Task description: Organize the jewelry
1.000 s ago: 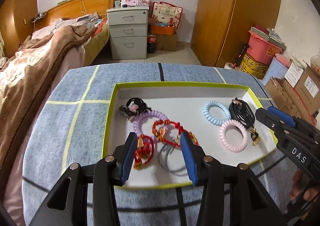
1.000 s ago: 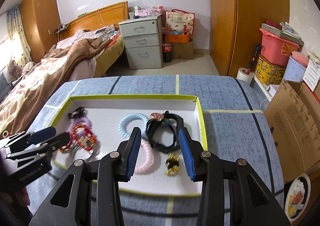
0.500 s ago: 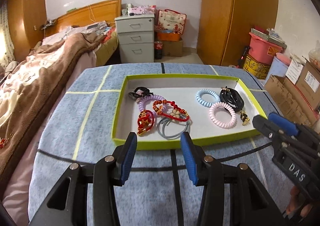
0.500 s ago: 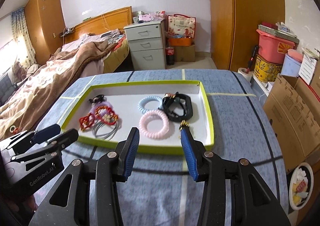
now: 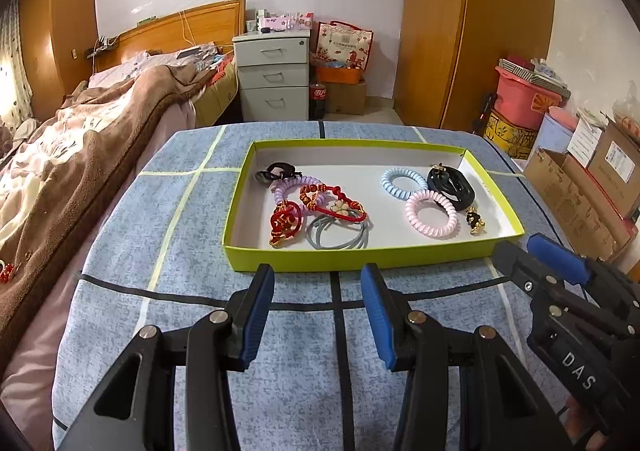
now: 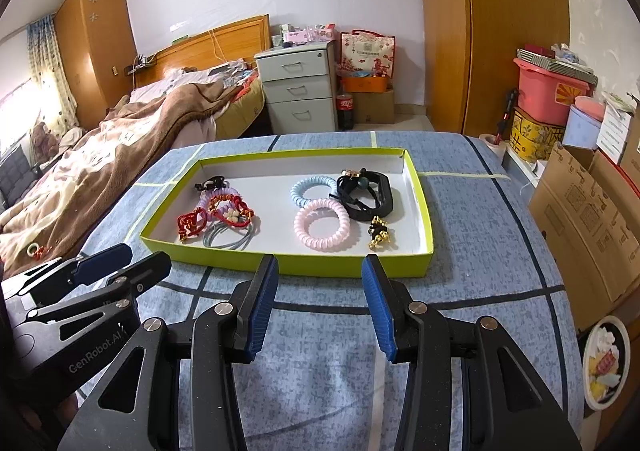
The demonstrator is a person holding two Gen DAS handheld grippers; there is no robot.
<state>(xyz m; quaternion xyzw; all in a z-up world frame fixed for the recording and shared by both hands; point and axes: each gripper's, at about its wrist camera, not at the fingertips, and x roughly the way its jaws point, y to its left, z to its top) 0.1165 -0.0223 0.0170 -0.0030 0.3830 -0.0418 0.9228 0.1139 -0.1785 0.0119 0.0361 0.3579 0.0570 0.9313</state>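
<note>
We see the jewelry sorted into two clusters inside the green-rimmed tray (image 5: 362, 259) on the blue checked cloth (image 5: 168, 219): red bracelets (image 5: 316, 207) at left, the pink coil band (image 5: 431, 213) at right. Our left gripper (image 5: 318, 279) hovers short of the tray's near rim, jaws wide and empty. Our right gripper (image 6: 320, 271) hovers likewise, jaws spread, holding nothing.

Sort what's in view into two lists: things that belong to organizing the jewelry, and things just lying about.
Belongs to the job:
- green tray
- pink coil band
- blue coil band
- red bracelets
- grey hair ties
- black band
- gold charm

Lying about:
- cola bottle
- drawer unit
- cardboard boxes
- pink bucket
</note>
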